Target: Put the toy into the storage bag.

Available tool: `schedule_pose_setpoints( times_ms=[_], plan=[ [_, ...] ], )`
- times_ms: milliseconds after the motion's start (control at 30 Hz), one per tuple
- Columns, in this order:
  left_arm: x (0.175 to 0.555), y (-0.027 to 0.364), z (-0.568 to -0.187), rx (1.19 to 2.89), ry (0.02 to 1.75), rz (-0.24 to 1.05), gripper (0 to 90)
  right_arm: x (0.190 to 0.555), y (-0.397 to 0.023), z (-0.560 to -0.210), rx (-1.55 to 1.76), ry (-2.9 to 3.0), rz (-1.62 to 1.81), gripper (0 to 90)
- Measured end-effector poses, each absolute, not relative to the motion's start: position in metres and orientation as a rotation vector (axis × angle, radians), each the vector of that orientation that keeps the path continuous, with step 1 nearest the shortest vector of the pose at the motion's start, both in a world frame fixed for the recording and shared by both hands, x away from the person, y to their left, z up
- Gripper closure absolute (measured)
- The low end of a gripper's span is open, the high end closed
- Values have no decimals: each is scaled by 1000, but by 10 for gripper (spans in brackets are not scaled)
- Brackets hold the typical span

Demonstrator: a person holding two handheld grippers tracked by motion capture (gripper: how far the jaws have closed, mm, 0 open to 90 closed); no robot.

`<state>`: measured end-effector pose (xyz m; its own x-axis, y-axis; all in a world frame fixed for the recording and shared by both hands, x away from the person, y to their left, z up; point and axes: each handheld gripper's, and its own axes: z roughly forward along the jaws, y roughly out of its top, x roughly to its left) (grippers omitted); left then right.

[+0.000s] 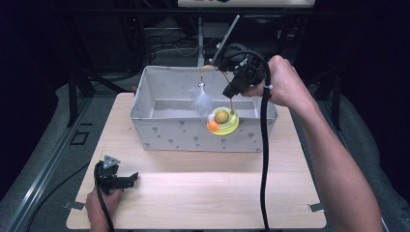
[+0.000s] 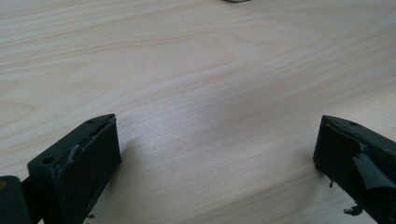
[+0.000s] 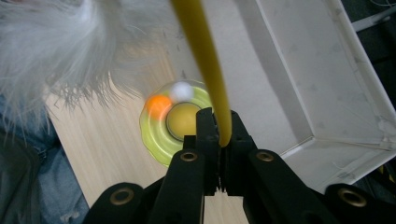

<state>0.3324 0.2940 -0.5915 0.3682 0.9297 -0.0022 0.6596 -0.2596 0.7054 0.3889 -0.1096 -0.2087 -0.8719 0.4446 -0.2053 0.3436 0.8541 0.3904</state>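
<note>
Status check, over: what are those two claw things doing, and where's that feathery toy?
Right gripper shut on cat toy's yellow wire, toy lifted above fabric bin. White feather dangling over bin. Left gripper open, resting on table. Nothing blocking.

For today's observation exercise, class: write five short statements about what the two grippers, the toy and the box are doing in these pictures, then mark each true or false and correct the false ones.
1. The right gripper is shut on the toy's yellow wire. True.
2. The left gripper holds the white feather tuft. False: it is open, holds nothing and is low over the wooden table.
3. The toy's green disc lies flat on the box floor. False: it hangs in the air from the wire.
4. An orange ball sits in the disc. True.
5. The grey fabric box stands on the floor. False: it stands on the table.
</note>
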Motion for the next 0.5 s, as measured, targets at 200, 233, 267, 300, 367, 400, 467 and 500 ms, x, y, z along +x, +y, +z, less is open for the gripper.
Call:
schedule_pose_setpoints(
  times_ms=[200,233,267,300,367,400,467,500],
  plan=[
    [332,294,-591,2013,1370,563,6,398,-108,-203,616,2727,506,882],
    [332,294,-592,2012,1370,562,6,400,-108,-202,620,2725,508,881],
    [332,294,-592,2011,1370,561,6,402,-108,-202,632,2723,512,881],
    [332,294,-592,2011,1370,561,6,404,-108,-201,633,2721,507,881],
    [332,294,-592,2012,1369,561,6,407,-109,-200,647,2715,507,881],
    [332,294,-592,2012,1369,561,6,409,-109,-200,651,2714,507,881],
    [332,294,-592,2011,1370,561,6,413,-109,-199,662,2702,502,881],
    [332,294,-592,2012,1369,561,6,414,-109,-199,671,2699,506,881]
  ],
)
